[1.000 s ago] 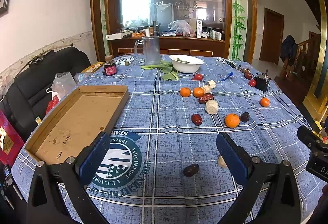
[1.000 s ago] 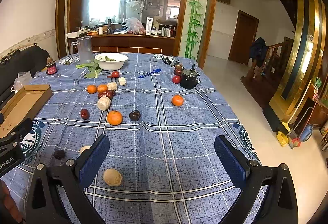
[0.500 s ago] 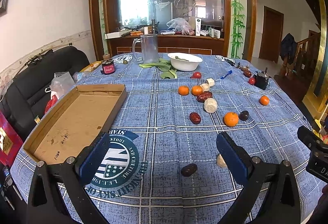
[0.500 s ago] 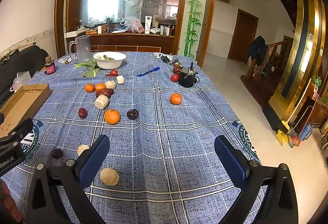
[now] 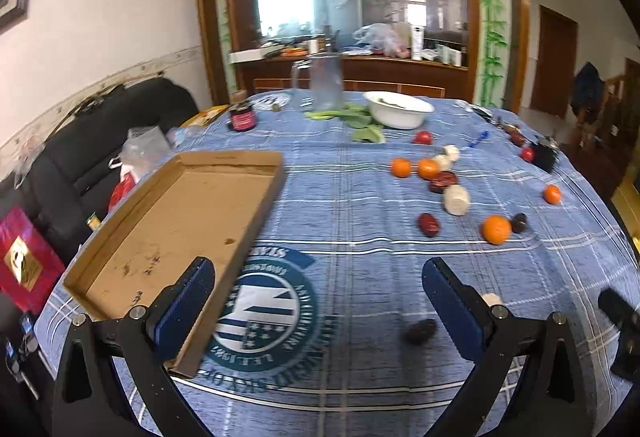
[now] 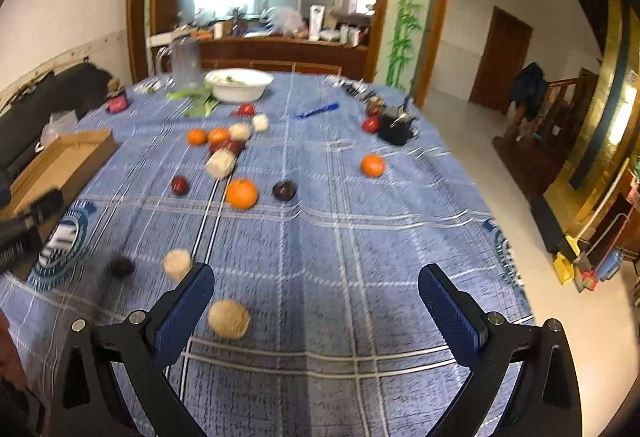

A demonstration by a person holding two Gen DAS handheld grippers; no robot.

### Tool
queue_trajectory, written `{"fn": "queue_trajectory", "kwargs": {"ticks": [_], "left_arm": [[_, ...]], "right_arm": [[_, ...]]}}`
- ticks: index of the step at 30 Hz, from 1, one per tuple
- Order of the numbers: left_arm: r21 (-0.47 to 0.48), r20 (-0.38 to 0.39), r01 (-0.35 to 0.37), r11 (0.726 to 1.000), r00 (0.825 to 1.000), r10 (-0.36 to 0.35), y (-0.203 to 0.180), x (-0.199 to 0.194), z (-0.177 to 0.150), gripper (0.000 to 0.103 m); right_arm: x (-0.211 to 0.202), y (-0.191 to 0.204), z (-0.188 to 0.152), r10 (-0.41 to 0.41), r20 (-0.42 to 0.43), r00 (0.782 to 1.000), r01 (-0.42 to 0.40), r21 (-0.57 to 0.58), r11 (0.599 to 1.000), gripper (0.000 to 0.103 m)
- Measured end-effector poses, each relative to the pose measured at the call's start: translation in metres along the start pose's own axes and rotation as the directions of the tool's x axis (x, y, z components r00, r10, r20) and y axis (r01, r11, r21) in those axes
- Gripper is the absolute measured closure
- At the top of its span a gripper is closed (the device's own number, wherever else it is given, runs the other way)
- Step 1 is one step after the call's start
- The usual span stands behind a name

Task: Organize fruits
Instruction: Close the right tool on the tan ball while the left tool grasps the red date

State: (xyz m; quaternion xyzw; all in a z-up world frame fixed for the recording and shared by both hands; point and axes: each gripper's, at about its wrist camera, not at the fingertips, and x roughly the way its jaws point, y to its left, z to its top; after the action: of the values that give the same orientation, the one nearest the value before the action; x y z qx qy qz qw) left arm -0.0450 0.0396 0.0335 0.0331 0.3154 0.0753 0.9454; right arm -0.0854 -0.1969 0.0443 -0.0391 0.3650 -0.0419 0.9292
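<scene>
Fruits lie scattered on the blue checked tablecloth [image 5: 344, 197]. An empty cardboard tray [image 5: 180, 221] sits at the left. My left gripper [image 5: 318, 291] is open and empty above the round logo; a dark date [image 5: 420, 331] lies just inside its right finger. An orange [image 5: 496, 229], a red date [image 5: 429, 224] and white pieces [image 5: 456, 199] lie farther off. My right gripper [image 6: 316, 297] is open and empty; a tan round fruit [image 6: 229, 318] lies beside its left finger. An orange [image 6: 241, 193], a dark plum [image 6: 284, 191] and another orange [image 6: 372, 165] lie ahead.
A white bowl [image 5: 400, 109] with greens, a glass jug [image 5: 326, 85] and a red jar [image 5: 241, 118] stand at the far end. A black pot [image 6: 396, 131] and blue pen [image 6: 318, 111] are far right. A black sofa [image 5: 100, 133] is left; the table edge drops right.
Both grippers have moved forward and lower over the table, so the fruits look nearer. Both stay open and empty. No fruit has moved.
</scene>
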Motion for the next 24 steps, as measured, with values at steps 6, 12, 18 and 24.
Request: {"fn": "queue_trajectory", "kwargs": {"ticks": [6, 12, 18, 24], "left_arm": [[-0.032, -0.033, -0.032, 0.999, 0.999, 0.031, 0.019, 0.005, -0.006, 0.000], [-0.034, -0.061, -0.028, 0.999, 0.998, 0.026, 0.026, 0.007, -0.011, 0.000], [-0.012, -0.100, 0.026, 1.000, 0.995, -0.027, 0.021, 0.012, -0.013, 0.000], [0.056, -0.181, 0.144, 0.988, 0.975, -0.132, -0.004, 0.017, -0.017, 0.000]], "right_arm": [[0.007, 0.017, -0.009, 0.063, -0.039, 0.997, -0.066, -0.070, 0.995, 0.000], [0.027, 0.035, -0.019, 0.164, -0.141, 0.976, -0.178, -0.089, 0.980, 0.007], [0.056, 0.037, -0.028, 0.207, -0.262, 0.943, -0.225, -0.043, 0.973, 0.034], [0.061, 0.034, -0.029, 0.231, -0.269, 0.935, -0.250, -0.039, 0.967, 0.067]]}}
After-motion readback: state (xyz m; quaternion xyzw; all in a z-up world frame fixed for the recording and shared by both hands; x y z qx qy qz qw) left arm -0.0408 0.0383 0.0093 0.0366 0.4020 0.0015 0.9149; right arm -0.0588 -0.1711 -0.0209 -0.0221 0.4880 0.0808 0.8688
